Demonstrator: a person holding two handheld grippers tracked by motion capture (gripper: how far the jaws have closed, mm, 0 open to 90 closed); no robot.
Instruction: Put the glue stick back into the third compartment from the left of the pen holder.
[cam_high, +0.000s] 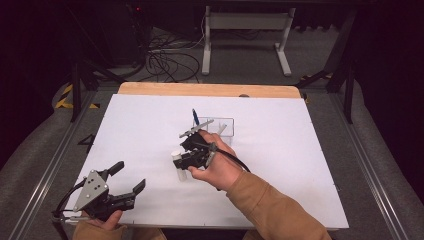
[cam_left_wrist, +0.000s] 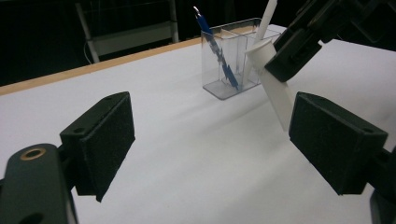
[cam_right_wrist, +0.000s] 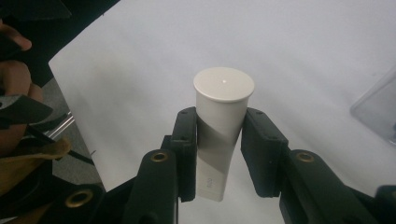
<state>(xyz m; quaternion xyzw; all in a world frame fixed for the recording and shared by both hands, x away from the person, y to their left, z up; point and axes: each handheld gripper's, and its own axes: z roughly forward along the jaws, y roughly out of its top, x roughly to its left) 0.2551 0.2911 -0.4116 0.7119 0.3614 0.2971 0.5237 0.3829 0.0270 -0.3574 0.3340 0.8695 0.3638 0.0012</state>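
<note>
One white tube pinched in my right claw, cap-up, bound for the clear organizer; left claw idles spread.

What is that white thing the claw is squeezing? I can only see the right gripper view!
Observer: A white tube with a flat round cap. In the high view, the right gripper holds it lifted over the white table.
Operator: Where can it go?
Observer: A clear plastic holder stands just behind it on the table, divided into compartments.
Operator: Is anything inside?
Observer: Yes, a blue pen leans in one compartment, and a white stick pokes out of another.
Operator: What is the other claw doing?
Observer: The left gripper sits near the table's front corner, jaws wide open with nothing between them.
</note>
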